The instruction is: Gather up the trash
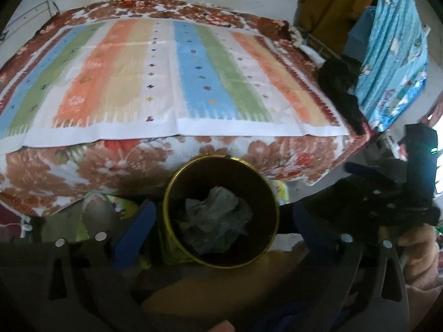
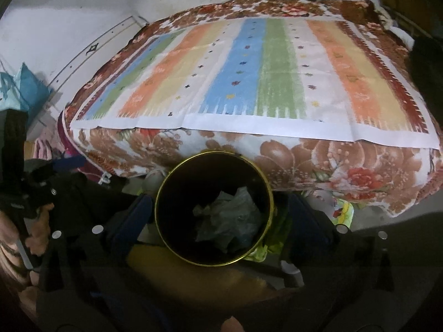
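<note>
A round dark bin with a gold rim stands on the floor against the bed's front edge. Crumpled grey-green trash lies inside it. My left gripper hangs over the bin, open wide, with a blue pad on either side of the rim and nothing between them. In the right wrist view my right gripper is over the same bin, open too and holding nothing. Each gripper also shows at the edge of the other's view, held by a hand.
A bed with a striped cloth over a floral blanket fills the space behind the bin. A black garment and a blue patterned cloth hang at the bed's right end. Colourful wrappers lie by the bin.
</note>
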`<state>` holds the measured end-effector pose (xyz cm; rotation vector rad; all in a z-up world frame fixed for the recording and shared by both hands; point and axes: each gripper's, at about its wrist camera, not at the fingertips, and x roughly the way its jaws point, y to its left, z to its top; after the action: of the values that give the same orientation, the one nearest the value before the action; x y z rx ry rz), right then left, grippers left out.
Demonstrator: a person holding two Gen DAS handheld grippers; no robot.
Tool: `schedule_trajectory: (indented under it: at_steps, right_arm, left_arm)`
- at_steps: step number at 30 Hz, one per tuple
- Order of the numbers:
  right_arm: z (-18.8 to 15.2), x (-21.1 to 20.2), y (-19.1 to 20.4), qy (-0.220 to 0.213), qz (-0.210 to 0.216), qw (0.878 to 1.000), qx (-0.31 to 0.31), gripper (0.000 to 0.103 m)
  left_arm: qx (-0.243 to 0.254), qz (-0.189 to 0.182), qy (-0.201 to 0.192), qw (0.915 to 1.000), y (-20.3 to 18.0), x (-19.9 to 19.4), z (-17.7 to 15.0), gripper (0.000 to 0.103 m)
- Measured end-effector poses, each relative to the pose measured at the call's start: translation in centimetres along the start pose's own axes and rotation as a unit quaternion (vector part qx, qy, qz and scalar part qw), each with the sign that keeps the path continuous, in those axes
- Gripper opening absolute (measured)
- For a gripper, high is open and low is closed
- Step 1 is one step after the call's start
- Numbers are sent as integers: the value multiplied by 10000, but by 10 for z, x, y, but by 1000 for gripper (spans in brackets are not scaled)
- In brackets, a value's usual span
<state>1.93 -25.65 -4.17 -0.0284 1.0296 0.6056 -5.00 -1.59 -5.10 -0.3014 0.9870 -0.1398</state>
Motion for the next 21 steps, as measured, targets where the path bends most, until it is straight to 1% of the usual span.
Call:
schedule_trajectory:
  at_steps: [1,2,4,6,8,11,14,21]
  right_arm:
    - [-1,0,0,24,21,10000,-7,94]
    - [-3,1,1,95,44,9999,-25,94]
    - [-6,4,2,186,21,9998,-63,94]
    - [-7,5,3,180,42,9998,-89,94]
    - [-8,5,4,141,57,9998,-100,94]
    - [-8,6,1,127,104,9999,-51,94]
    - [-8,8,2,139,155,9998,-47,94]
    - [-9,12,3,203,217,9996,-40,94]
  left_arm:
    - [-47,98,11,9999,2,2,-3,97]
    - [-81,112,6,9999,3,3,-3,97]
    - [-148,76,30,9999,4,5,-5,97]
    - [-205,-20,93,9997,5,7,-5,97]
    - [-259,17,159,9995,7,10,-7,97]
    - [-262,192,188,9993,7,13,-7,97]
    - [-255,115,172,9995,6,12,-6,97]
    - [-175,229,122,9995,3,11,-6,97]
